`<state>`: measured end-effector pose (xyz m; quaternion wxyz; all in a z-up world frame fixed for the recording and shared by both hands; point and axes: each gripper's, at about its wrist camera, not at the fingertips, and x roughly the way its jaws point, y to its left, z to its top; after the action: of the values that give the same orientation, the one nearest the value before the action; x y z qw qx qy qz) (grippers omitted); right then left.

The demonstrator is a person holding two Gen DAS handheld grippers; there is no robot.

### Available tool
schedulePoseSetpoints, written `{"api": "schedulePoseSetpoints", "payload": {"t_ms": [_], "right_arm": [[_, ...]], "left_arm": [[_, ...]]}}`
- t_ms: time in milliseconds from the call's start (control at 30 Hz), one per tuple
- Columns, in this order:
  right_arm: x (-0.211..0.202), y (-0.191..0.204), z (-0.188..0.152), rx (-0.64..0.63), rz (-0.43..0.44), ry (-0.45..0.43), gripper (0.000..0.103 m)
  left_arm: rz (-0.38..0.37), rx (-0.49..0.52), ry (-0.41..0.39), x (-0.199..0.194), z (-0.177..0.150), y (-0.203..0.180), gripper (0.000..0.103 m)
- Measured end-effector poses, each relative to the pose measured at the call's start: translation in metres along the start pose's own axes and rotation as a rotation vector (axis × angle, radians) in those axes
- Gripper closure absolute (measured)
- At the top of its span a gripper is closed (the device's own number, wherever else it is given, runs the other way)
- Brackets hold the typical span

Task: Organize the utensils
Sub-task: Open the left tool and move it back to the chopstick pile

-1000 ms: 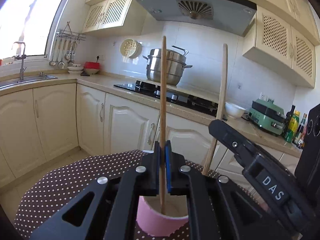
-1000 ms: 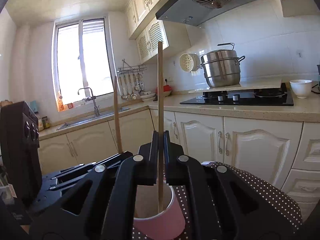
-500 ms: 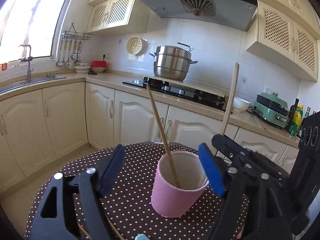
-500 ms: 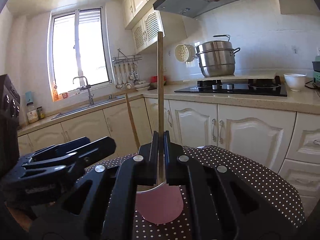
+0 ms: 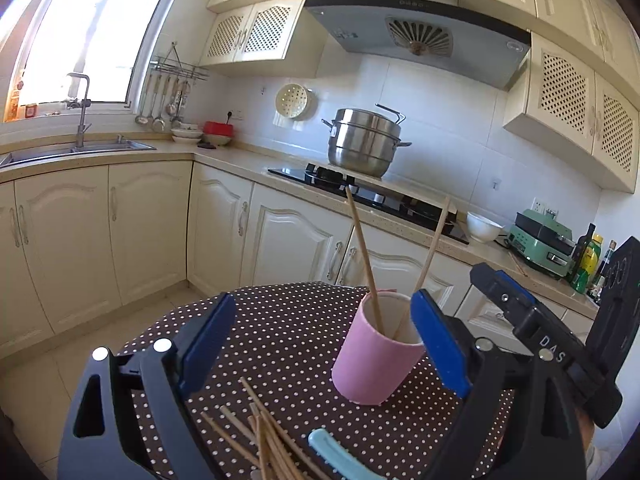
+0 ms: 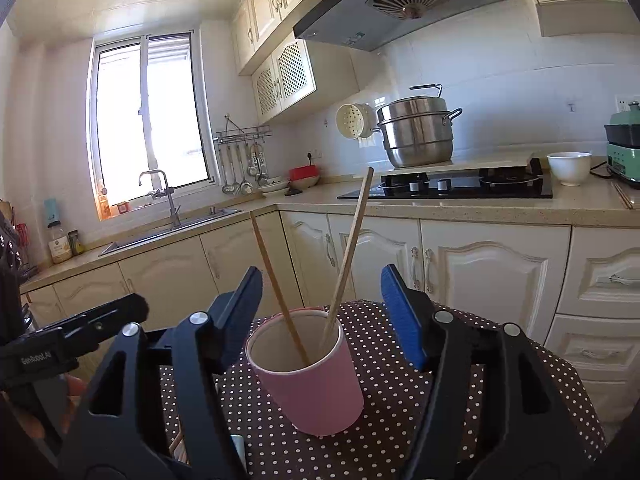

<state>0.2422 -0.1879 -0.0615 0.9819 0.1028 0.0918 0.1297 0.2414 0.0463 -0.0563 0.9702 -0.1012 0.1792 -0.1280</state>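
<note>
A pink cup (image 5: 376, 356) stands upright on the polka-dot table (image 5: 280, 332); it also shows in the right wrist view (image 6: 316, 384). Two wooden chopsticks lean inside it: one to the left (image 5: 362, 252) and one to the right (image 5: 434, 240); the right wrist view shows them too (image 6: 274, 276) (image 6: 352, 248). My left gripper (image 5: 320, 344) is open and empty, just short of the cup. My right gripper (image 6: 324, 316) is open and empty, its jaws on either side of the cup. Several loose chopsticks (image 5: 260, 436) lie on the table below the left gripper.
A light blue utensil handle (image 5: 340, 456) lies beside the loose chopsticks. The right gripper's body (image 5: 552, 344) sits right of the cup. Kitchen cabinets (image 5: 280, 240), a hob with a steel pot (image 5: 364, 144) and a sink (image 5: 76, 148) are beyond the table.
Both grippers have opened and let go of their chopsticks, which now lean in the cup. Both grippers have pulled back from the cup.
</note>
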Motion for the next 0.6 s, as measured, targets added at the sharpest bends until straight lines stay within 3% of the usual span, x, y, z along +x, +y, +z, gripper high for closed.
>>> {"api": "schedulePoseSetpoints", "payload": {"t_ms": [300, 600], "right_arm": [[-0.022, 0.023, -0.013, -0.046, -0.061, 0.047, 0.04], [-0.039, 0.051, -0.03, -0.071, -0.058, 0.145, 0.038]], "left_arm": [[0.062, 0.051, -0.023, -0.035, -0.008, 0.01, 0.015], [0.079, 0.067, 0.064, -0.058, -0.022, 0.023, 0.015]]}}
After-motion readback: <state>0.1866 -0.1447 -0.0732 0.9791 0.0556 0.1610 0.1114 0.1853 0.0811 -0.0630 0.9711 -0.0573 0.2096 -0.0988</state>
